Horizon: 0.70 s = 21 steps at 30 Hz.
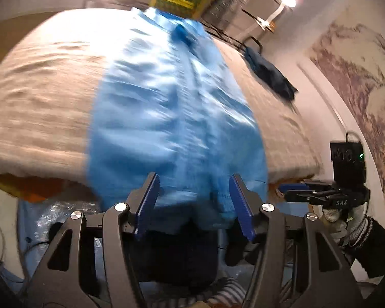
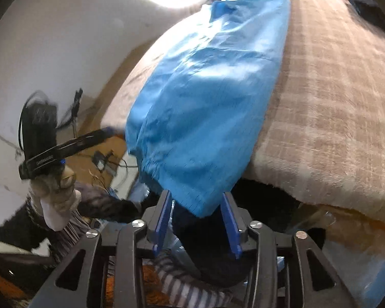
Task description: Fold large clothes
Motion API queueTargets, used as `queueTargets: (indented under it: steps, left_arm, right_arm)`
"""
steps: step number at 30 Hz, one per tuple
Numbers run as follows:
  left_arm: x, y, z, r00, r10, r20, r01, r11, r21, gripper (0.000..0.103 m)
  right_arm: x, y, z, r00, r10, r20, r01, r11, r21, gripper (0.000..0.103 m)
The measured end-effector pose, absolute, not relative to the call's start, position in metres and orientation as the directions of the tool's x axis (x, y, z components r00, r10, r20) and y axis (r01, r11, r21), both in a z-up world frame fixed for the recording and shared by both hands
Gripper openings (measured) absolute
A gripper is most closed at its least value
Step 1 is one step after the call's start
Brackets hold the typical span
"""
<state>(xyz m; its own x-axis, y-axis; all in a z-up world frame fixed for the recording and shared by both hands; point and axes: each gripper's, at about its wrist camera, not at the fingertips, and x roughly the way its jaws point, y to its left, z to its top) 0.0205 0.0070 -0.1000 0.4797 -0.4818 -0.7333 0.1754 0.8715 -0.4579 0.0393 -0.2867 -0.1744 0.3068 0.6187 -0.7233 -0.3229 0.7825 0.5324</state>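
The blue garment was smeared by motion in the left wrist view, its folds unreadable, and its near hem hung over the bed edge behind the left gripper, so the end was hidden. In the right wrist view its far end ran close to the top edge. The left gripper was a dark streak there (its jaws could not be made out). A dark cloth lay blurred on the bed's far side, its kind untellable.
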Motion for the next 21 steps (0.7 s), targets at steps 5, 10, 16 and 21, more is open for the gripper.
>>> queueTargets:
  steps: [5,10,16,21]
  left_arm:
    - [0.037,0.073,-0.127,0.426,-0.492,-0.759,0.041,0.849,-0.527,0.062]
    - [0.05,0.092,-0.178,0.328,-0.59,-0.738,-0.09,0.758,-0.646,0.063]
    - [0.065,0.074,-0.191,0.292,-0.627,-0.723,-0.038,0.747,-0.664,0.063]
    - [0.075,0.061,-0.209,0.25,-0.672,-0.697,-0.036,0.713,-0.7,0.063]
  right_arm:
    - [0.048,-0.297,-0.193,0.277,0.656,-0.702,-0.253,0.755,0.605,0.048]
    - [0.062,-0.298,-0.198,0.264,0.689,-0.675,-0.23,0.725,0.65,0.054]
    - [0.079,-0.283,-0.2,0.235,0.708,-0.667,-0.245,0.707,0.664,0.054]
    - [0.087,-0.275,-0.208,0.215,0.731,-0.648,-0.245,0.682,0.689,0.053]
